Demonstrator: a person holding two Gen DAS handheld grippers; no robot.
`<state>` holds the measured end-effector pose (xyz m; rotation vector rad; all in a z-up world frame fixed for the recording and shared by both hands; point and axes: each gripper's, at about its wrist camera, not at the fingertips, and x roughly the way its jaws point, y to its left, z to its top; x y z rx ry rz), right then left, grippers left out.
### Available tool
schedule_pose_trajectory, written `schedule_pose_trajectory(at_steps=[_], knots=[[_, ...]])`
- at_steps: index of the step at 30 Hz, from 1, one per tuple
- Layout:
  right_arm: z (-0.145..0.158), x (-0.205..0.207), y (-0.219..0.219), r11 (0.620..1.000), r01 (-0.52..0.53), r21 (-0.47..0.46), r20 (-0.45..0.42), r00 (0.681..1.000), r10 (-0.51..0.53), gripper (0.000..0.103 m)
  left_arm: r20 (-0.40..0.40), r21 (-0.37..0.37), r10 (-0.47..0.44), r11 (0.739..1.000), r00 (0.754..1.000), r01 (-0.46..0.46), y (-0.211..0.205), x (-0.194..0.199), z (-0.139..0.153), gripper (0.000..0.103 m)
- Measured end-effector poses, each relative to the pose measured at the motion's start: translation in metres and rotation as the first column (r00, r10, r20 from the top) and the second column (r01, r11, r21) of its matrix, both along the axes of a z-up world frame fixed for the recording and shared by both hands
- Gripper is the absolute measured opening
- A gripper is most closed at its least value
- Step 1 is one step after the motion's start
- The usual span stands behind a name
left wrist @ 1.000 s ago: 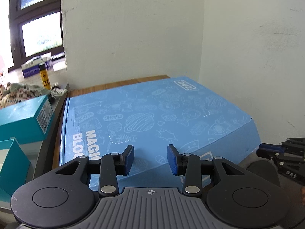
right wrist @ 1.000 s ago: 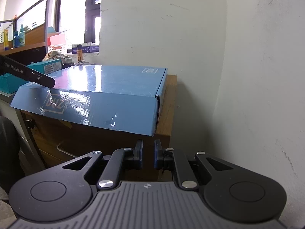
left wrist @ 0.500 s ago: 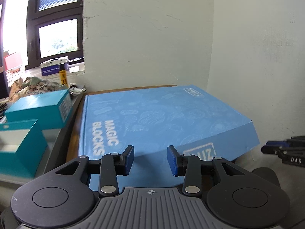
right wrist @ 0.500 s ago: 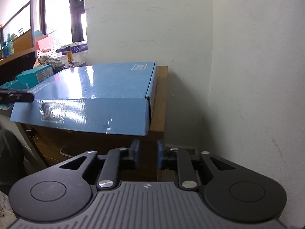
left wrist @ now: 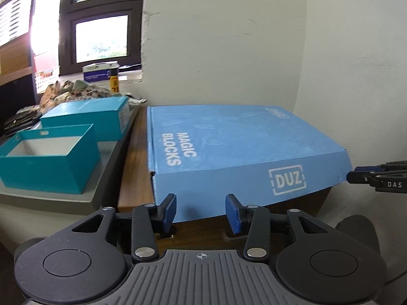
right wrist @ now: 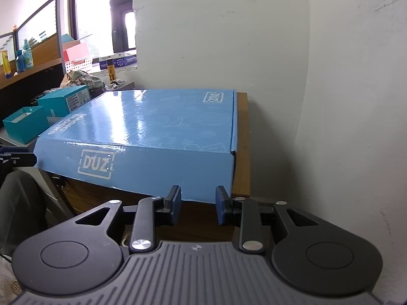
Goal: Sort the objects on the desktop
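Flat blue printed cardboard box (left wrist: 244, 150) lies just ahead of both grippers, long axis across frame centre.
Left gripper (left wrist: 201, 212) and right gripper (right wrist: 198, 208) are both opening with nothing between the fingers, about equally near the box's front edge.

Black linkages, blue-padded fingers (left wrist: 169, 209)

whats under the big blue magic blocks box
The blue box lies on a brown wooden cabinet top, its front edge overhanging. Anything beneath the box is covered.
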<state>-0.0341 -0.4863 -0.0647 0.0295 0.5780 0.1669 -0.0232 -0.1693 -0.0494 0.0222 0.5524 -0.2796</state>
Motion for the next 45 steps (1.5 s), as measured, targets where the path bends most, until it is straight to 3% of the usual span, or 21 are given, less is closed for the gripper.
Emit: schedule_pose_trajectory(at_steps=[2,12,34,45], knots=[[0.000,0.001,0.002,1.000,0.001,0.004,-0.004,1.000,-0.001,0.045,-0.010,-0.006,0.016,1.000,1.000,-0.016,0.004,0.000,-0.002,0.046],[-0.007,0.010,0.011,1.000,-0.017,-0.009,-0.018,1.000,0.017,0.046,-0.068,-0.023,0.001,1.000,0.998,-0.003,0.008,0.005,-0.015,0.046],[-0.029,0.037,0.017,0.999,-0.002,-0.048,-0.016,1.000,0.002,0.046,-0.044,-0.017,0.019,1.000,0.999,-0.020,0.007,0.033,-0.029,0.046],[-0.032,0.039,0.021,0.999,0.005,-0.052,-0.015,1.000,-0.006,0.049,-0.058,-0.056,0.030,0.998,0.998,-0.033,0.011,0.042,-0.028,0.046]])
